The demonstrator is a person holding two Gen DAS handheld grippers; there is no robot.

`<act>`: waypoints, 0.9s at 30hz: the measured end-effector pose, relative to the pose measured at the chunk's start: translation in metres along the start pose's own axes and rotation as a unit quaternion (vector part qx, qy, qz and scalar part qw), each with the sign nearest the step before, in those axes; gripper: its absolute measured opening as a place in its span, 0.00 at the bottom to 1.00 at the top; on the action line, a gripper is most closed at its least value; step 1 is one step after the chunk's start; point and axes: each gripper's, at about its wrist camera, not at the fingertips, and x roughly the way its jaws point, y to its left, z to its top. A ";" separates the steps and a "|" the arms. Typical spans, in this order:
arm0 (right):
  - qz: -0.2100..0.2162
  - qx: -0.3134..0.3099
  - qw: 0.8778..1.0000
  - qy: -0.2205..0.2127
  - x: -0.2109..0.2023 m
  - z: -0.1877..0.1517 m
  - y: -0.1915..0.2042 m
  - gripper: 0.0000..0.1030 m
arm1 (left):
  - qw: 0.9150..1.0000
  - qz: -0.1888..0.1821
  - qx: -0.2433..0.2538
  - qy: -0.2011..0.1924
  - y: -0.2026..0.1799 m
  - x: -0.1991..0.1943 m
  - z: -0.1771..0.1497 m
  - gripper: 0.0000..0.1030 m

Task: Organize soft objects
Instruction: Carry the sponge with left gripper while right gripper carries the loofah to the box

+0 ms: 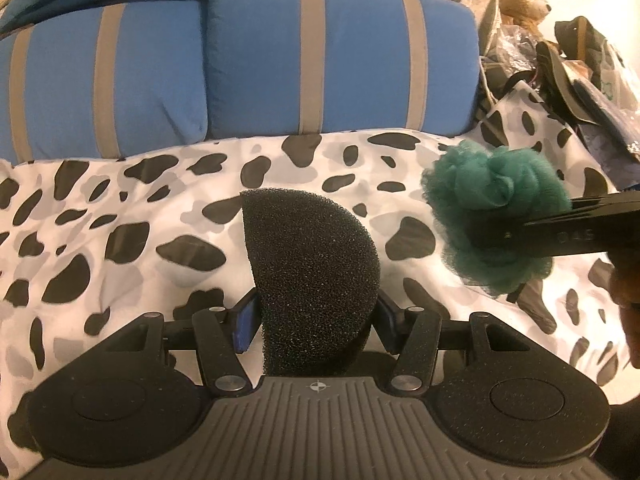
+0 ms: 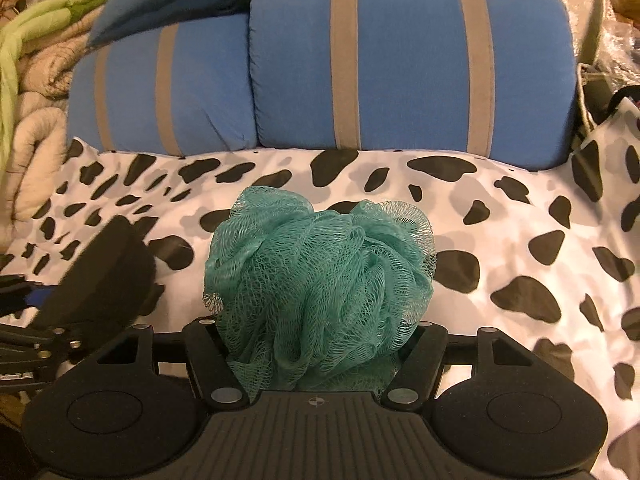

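Clamped between the left gripper (image 1: pixel 316 320) fingers, a black half-round foam sponge (image 1: pixel 312 268) stands above the cow-print sheet (image 1: pixel 120 216). Beside it, the right gripper (image 2: pixel 320 344) grips a teal mesh bath pouf (image 2: pixel 320 276), also off the sheet, before two blue striped cushions (image 2: pixel 400 60).

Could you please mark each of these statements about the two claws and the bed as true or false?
1. The left claw grips a black sponge. True.
2. The right claw is empty. False: it grips a green loofah.
3. The sheet is plain white. False: it has black and grey spots.
4. Two blue pillows with grey stripes lie behind the sheet. True.
5. A teddy bear sits on the pillows. False: it is off to their right, among clutter.
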 end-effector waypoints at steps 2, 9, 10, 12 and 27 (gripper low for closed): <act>0.005 -0.001 1.000 -0.003 -0.011 -0.005 0.003 0.66 | 1.000 -0.002 0.000 -0.001 -0.003 -0.004 -0.005 0.54; 0.008 -0.006 1.000 -0.002 -0.038 -0.028 0.012 0.66 | 1.000 -0.007 -0.001 -0.001 -0.005 -0.021 -0.021 0.54; 0.007 -0.006 1.000 -0.001 -0.041 -0.031 0.013 0.66 | 1.000 -0.007 -0.001 -0.001 -0.005 -0.024 -0.024 0.54; 0.007 -0.007 1.000 0.000 -0.047 -0.038 0.015 0.66 | 1.000 -0.009 -0.001 0.001 -0.007 -0.029 -0.031 0.54; 0.030 -0.010 0.999 0.010 -0.096 -0.083 0.032 0.66 | 0.999 -0.040 0.006 0.024 -0.028 -0.064 -0.080 0.54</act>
